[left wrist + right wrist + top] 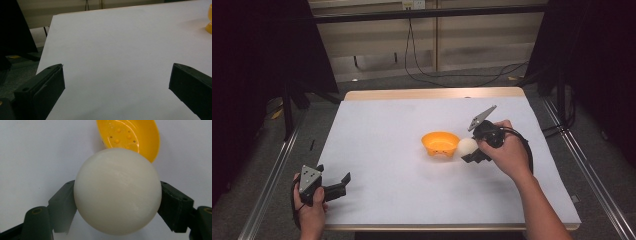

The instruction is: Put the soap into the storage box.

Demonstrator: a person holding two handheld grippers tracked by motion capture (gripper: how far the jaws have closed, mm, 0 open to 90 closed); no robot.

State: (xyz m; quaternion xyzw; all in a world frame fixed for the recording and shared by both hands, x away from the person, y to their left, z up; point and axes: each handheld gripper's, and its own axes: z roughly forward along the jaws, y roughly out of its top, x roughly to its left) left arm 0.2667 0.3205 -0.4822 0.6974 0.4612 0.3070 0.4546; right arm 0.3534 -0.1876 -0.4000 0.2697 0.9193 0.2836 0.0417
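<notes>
The white ball (117,191) sits squarely between the two black jaws of the right gripper (117,202), one pad pressed against each side at about its widest part, so the jaws are closed on it and carry it. In the right gripper view the ball bulges up and forward past the jaw tips, and its top edge overlaps the near rim of the orange bowl (130,137) that lies just beyond it. The ball is smooth, matte and cream-white, evenly round, with faint horizontal bands of sheen across its face and no markings. In the high view the ball (467,146) is right of the table's middle, just beside the right rim of the orange bowl (440,144); whether it touches the rim cannot be told. The right gripper (473,153) reaches in from the right, held in the person's right hand (507,152), with its grey three-cornered plate raised toward the far side. The bowl is shallow and glossy inside, with small raised dots on its floor. The left gripper (346,181) rests at the near left corner of the white table (382,125), well apart from the ball, its jaws standing wide with nothing but bare tabletop between them.
</notes>
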